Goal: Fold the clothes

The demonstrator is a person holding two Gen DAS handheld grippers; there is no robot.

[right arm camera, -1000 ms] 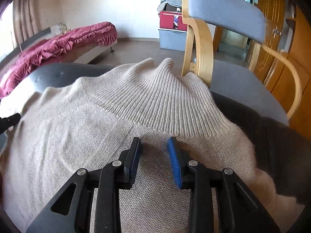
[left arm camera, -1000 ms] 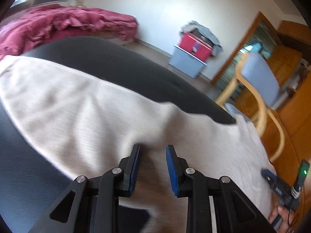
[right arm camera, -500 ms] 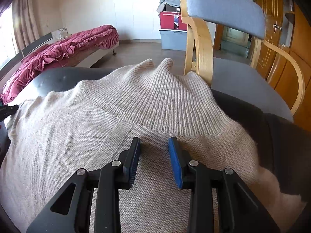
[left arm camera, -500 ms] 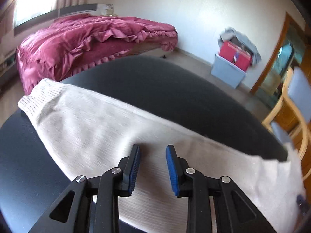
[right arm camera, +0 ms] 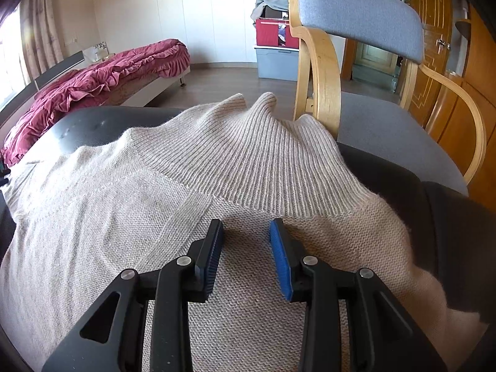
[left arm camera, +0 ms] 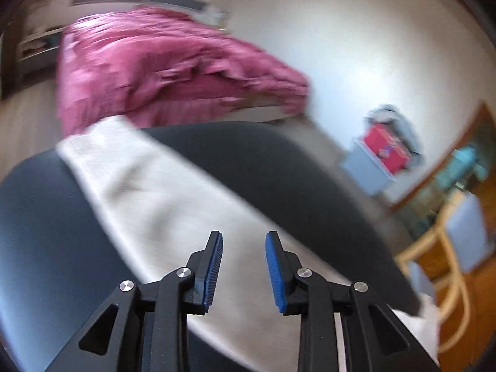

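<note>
Beige knit sweater [right arm camera: 173,217] is spread flat on dark round table [right arm camera: 93,124], ribbed collar [right arm camera: 248,161] at far edge by chair [right arm camera: 359,15]. Judged soft, light, stretchy, w/ no stiff edge; best pinched at sleeve [left arm camera: 148,195] end or shoulder seam, thin layer only. Right gripper [right arm camera: 247,255] is held just over the chest, jaws apart, nothing clamped. Left gripper [left arm camera: 243,266] is over the sleeve, jaws apart, empty. Left view is blurred; cuff detail can't be made out. Hem is cut off at near side.
</note>
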